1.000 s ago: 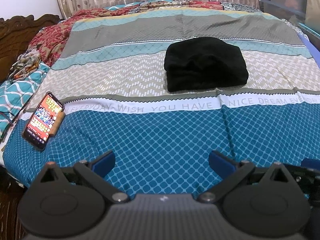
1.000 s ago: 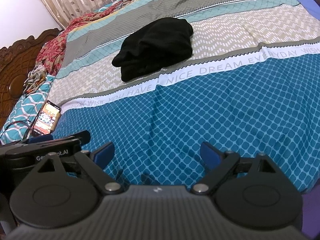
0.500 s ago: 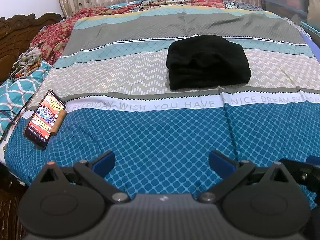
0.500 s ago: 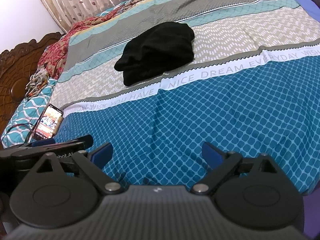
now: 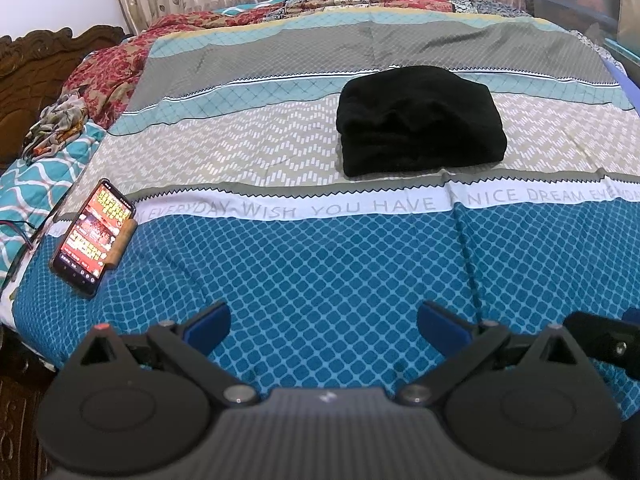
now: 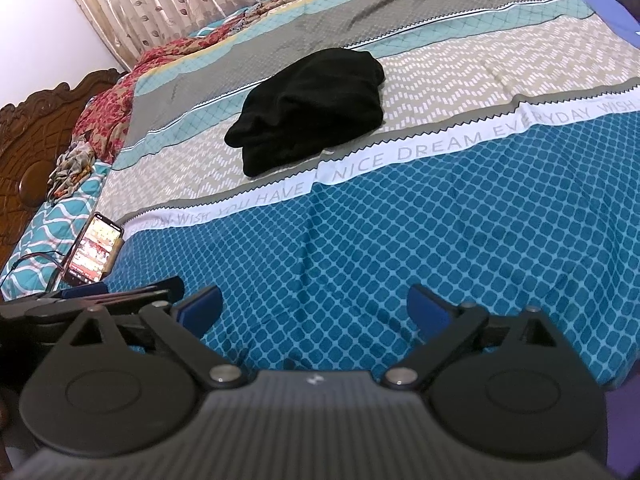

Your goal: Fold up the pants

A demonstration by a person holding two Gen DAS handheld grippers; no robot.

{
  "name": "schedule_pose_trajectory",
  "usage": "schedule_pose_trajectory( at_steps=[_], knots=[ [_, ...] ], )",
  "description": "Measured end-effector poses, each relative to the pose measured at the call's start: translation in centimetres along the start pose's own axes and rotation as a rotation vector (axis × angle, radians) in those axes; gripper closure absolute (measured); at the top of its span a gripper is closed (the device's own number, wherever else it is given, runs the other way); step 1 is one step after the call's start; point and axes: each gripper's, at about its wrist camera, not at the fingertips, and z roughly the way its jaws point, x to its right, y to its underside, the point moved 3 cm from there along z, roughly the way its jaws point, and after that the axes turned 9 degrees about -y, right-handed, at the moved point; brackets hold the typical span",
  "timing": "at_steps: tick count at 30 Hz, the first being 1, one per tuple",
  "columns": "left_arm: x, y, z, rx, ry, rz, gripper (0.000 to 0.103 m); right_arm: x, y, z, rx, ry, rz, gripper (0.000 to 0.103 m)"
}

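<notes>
Black fabric pants (image 5: 420,122), folded into a chunky bundle, sitting upper middle of frame on the patterned blue-and-beige bedsheet (image 5: 320,264). Left gripper (image 5: 323,322) and right gripper (image 6: 314,307) both hovering low in frame, jaws wide apart, nothing between. Right jaws just been opening. Probably done, though any nudge could flop that loose front edge open. Can't see the layers inside the bundle. Lit phone (image 5: 93,236) at left edge.

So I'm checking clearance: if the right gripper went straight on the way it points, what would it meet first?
Probably the bedsheet, its blue checked part. The open right gripper points down at it, well short of the black pants. Depth is uncertain.
</notes>
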Motion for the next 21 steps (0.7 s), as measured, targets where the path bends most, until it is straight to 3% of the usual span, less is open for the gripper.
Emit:
schedule_pose_trajectory(
  at_steps=[21],
  knots=[
    [-0.08,0.03,0.49,-0.02,-0.022,-0.003,0.0,0.53,0.12,0.51,-0.038,0.005,0.018,0.002]
  ],
)
